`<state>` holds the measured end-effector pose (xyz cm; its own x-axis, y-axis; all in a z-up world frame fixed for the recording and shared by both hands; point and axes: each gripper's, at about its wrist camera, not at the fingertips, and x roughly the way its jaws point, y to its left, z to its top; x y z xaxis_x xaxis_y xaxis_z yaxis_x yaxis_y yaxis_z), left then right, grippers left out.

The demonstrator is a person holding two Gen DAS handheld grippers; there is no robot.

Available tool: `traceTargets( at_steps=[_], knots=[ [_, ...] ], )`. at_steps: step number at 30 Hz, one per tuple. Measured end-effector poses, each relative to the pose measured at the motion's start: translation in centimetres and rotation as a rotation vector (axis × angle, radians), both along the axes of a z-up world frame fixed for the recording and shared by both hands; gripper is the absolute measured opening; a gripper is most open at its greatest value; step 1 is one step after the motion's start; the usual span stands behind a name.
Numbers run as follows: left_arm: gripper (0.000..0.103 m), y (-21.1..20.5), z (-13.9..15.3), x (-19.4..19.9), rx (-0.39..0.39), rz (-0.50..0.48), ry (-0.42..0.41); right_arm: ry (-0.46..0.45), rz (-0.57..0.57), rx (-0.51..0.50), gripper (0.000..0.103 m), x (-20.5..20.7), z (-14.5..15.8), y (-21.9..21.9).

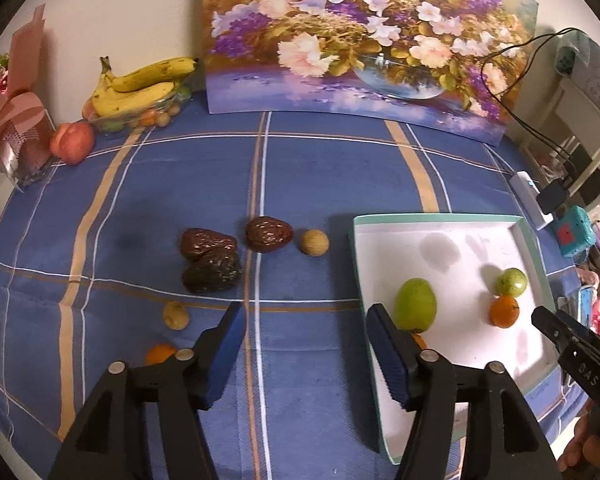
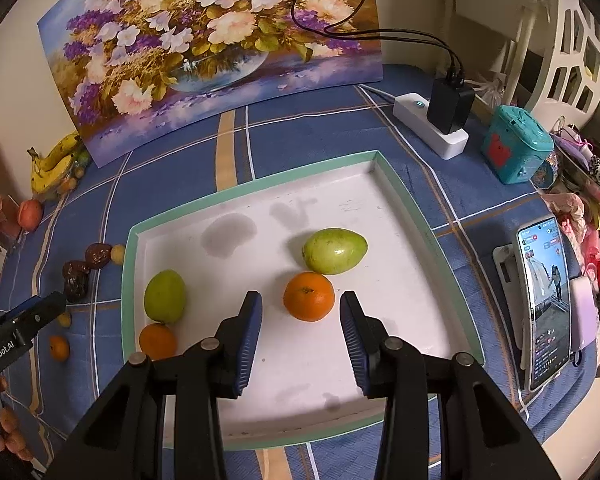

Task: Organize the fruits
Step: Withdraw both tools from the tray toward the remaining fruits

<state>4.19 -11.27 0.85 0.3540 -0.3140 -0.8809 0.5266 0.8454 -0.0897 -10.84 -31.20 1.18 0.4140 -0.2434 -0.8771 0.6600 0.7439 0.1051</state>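
In tray: white shallow tray w/ teal rim (image 2: 416, 196) has 2 green oval fruits (image 2: 335, 251), 2 small oranges (image 2: 309, 296).
Left out: 3 dark wrinkled dates (image 1: 209, 258), pale round nuts (image 1: 314, 242), 1 orange on blue plaid cloth (image 1: 320, 168).
Left gripper (image 1: 306, 354): jaws apart, empty.
Right gripper (image 2: 301, 338): part open, nothing held.
Progress: approx. half.

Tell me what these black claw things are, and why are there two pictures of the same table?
Those claws are grabbers. A person holds one in each hand, and each has a small camera looking along its two fingers. One picture comes from the left grabber, the other from the right grabber.

Both look down on a table with a blue cloth. On it sits a white tray holding two green fruits and two oranges. Still on the cloth are three dark brown wrinkly fruits, some small yellowish ones and a small orange. Bananas lie far back by a flower painting.

Both grabbers are open and hold nothing.
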Motion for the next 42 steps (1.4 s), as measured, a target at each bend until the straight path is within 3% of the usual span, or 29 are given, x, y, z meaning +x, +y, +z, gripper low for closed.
traceTargets(
  at_steps=[3,6,11,14,30,35,42],
  knots=[
    [0.084,0.2,-0.1,0.1,0.021,0.01,-0.015,0.01,0.004,-0.005,0.068,0.1,-0.2,0.1],
    [0.096,0.3,-0.5,0.4,0.039,0.018,-0.016,0.022,0.007,-0.017,0.075,0.3,-0.4,0.2],
    [0.103,0.4,-1.3,0.7,0.066,0.024,-0.012,0.034,0.011,-0.03,0.083,0.3,-0.7,0.3],
    [0.103,0.6,-1.5,0.9,0.081,0.032,-0.017,0.032,0.017,-0.04,0.1,0.4,-0.9,0.5],
    [0.103,3.3,-0.1,2.3,0.079,0.078,-0.059,-0.018,0.073,-0.062,0.1,2.4,-0.3,2.9],
    [0.103,5.6,0.7,3.5,0.116,0.132,-0.112,-0.033,0.097,-0.036,0.1,3.8,-0.2,4.4],
    [0.103,10.7,1.5,5.8,0.105,0.254,-0.116,-0.032,0.156,-0.001,0.1,6.5,-0.7,7.5]
  ],
)
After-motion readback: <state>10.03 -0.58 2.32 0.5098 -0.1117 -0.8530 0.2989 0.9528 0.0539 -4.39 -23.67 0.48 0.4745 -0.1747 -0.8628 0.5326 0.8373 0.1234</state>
